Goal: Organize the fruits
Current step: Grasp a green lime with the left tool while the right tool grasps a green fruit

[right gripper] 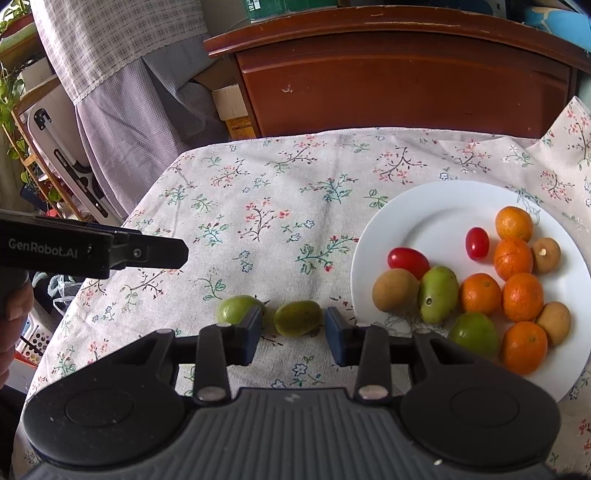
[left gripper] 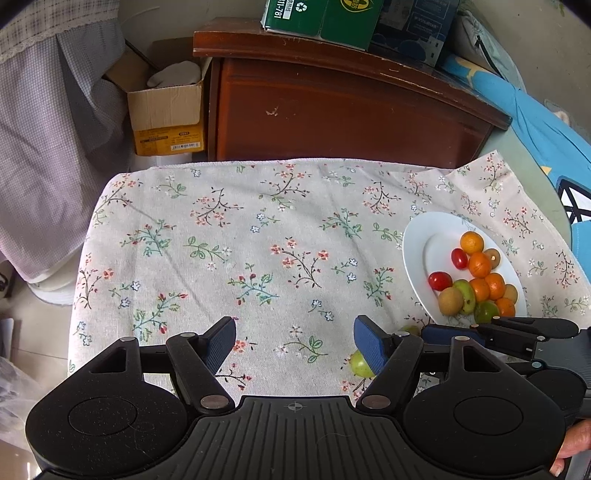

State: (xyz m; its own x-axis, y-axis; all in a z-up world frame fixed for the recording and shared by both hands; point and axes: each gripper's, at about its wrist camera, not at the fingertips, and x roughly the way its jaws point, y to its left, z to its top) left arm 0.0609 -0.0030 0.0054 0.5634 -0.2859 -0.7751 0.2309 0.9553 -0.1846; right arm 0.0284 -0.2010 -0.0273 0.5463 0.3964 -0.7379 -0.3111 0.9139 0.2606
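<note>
A white plate on the floral tablecloth holds several small oranges, two red cherry tomatoes, brown fruits and two green fruits; it also shows at the right of the left wrist view. Two green fruits lie on the cloth left of the plate. My right gripper is open, its jaws on either side of the nearer green fruit without touching it. The other green fruit sits just beyond its left finger. My left gripper is open and empty above the cloth, with a green fruit behind its right finger.
A dark wooden cabinet stands behind the table, with green and blue boxes on top. A cardboard box sits to its left. The left gripper's side shows in the right wrist view. Checked fabric hangs at the left.
</note>
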